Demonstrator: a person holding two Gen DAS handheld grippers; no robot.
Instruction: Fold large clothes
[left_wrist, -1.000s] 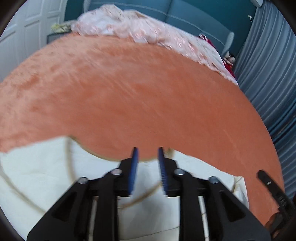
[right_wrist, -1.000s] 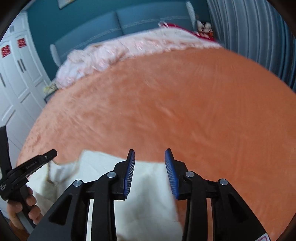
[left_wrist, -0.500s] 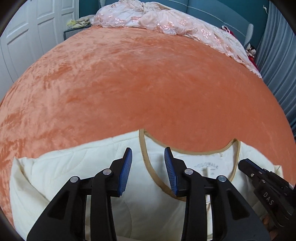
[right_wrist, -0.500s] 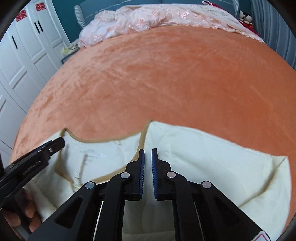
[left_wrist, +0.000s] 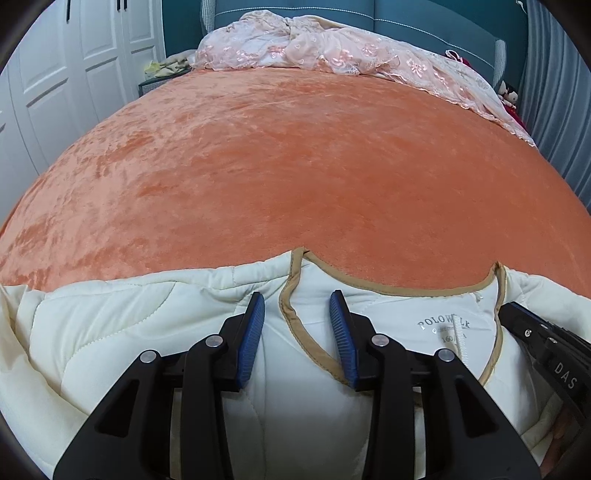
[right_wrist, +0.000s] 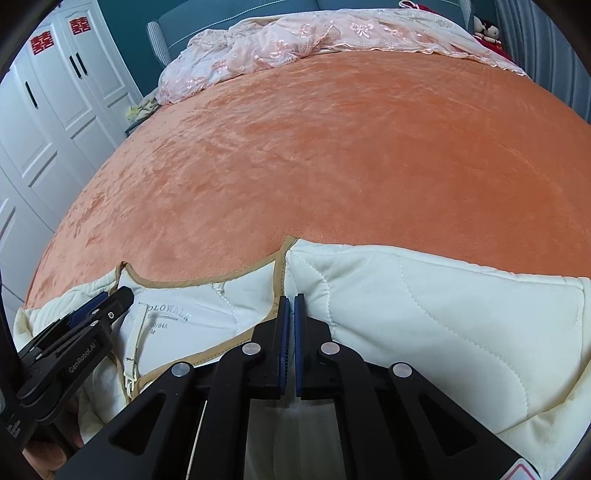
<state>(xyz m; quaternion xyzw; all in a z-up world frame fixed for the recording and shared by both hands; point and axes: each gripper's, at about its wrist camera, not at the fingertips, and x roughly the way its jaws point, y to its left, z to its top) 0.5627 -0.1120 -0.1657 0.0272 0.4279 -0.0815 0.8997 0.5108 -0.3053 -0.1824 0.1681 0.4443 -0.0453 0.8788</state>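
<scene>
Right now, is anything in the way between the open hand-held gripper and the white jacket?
Nothing visible is. The left hand-held gripper is open right over the cream jacket, its fingers on either side of the tan collar trim.

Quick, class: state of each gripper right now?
Left gripper: open, over the jacket's collar, holding nothing.
Right gripper: shut on the jacket's collar edge.

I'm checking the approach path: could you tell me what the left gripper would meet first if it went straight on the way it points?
Most likely the tan-trimmed neckline of the cream quilted jacket: it runs between the left gripper's open fingers. Depth is unclear.
</scene>
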